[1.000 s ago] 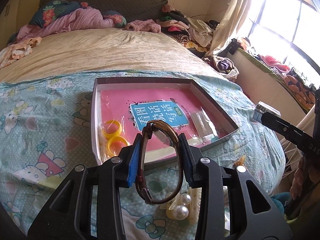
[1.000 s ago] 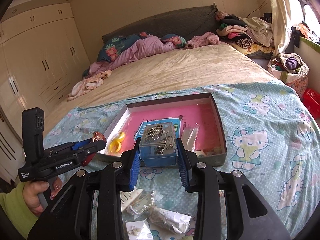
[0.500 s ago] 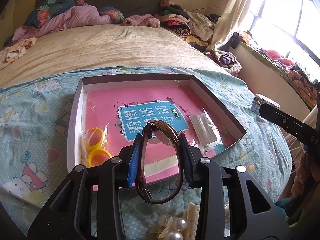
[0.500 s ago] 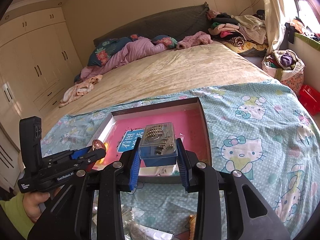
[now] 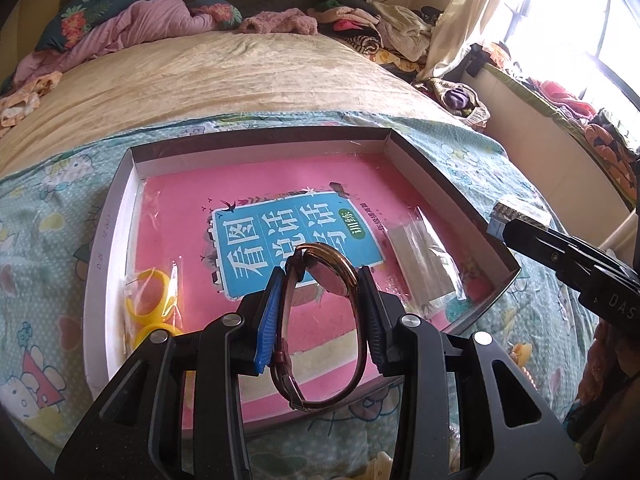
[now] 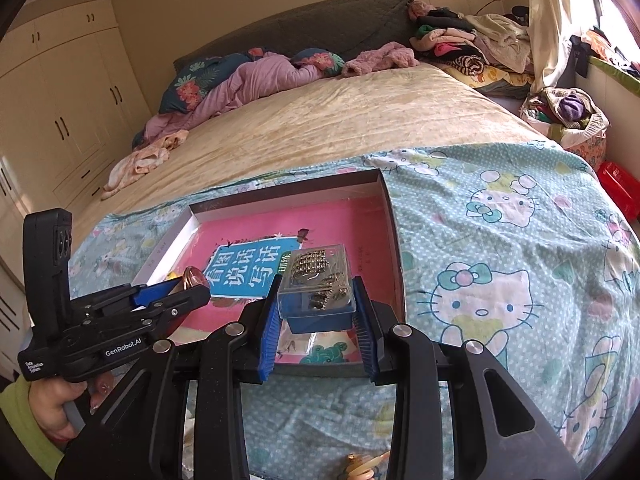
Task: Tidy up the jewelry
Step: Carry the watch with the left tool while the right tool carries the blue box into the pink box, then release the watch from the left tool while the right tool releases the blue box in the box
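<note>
My left gripper [image 5: 320,292] is shut on a brown-strap wristwatch [image 5: 320,320] and holds it over the near edge of a shallow cardboard box [image 5: 256,138] with a pink and blue booklet [image 5: 296,232] inside. My right gripper [image 6: 316,308] is shut on a small clear jewelry case with a blue base [image 6: 320,296], over the box's [image 6: 280,192] near right part. Yellow rings [image 5: 150,292] in a clear bag lie at the box's left. A small clear bag [image 5: 424,256] lies at its right. The left gripper [image 6: 172,300] also shows in the right wrist view, the right one [image 5: 516,220] in the left wrist view.
The box rests on a Hello Kitty blanket [image 6: 500,264] spread over a bed [image 6: 340,120]. Loose jewelry bits [image 6: 360,468] lie on the blanket near me. Clothes [image 5: 360,28] pile at the bed's far right. A wardrobe [image 6: 60,100] stands at the left.
Both grippers have moved forward toward the box with their loads. The loose pearls and bags on the blanket have slid out of view below.
</note>
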Demonstrator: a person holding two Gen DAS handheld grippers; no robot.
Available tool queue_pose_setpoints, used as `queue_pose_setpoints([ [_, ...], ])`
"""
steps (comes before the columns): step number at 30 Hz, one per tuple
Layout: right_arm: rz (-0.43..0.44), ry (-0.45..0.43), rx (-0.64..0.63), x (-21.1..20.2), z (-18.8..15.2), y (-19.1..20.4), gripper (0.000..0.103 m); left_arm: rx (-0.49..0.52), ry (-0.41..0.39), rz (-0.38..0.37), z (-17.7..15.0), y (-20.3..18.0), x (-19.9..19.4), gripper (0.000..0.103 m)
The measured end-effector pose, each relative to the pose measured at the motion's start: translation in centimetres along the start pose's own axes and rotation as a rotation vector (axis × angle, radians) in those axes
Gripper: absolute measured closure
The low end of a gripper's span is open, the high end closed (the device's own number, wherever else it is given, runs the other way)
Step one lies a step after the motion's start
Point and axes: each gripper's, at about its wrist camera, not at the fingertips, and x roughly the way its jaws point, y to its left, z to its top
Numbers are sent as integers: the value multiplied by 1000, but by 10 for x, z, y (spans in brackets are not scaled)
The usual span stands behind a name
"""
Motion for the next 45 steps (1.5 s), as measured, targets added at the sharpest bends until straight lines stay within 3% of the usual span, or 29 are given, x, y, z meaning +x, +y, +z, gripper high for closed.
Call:
queue_pose_setpoints([
  [21,-64,103,-21,50,-1,-8,71,3,52,13,3,3,25,74],
  [28,-56,100,-16,48,-5,-10,70,0,54,14,3,4,26,74],
  [38,-19,64,-2,25,-10,-7,52,-3,61,15,2,5,27,70],
  [45,-1,36,15,7,-10,-6,45,-4,56,20,-1,6,20,65],
])
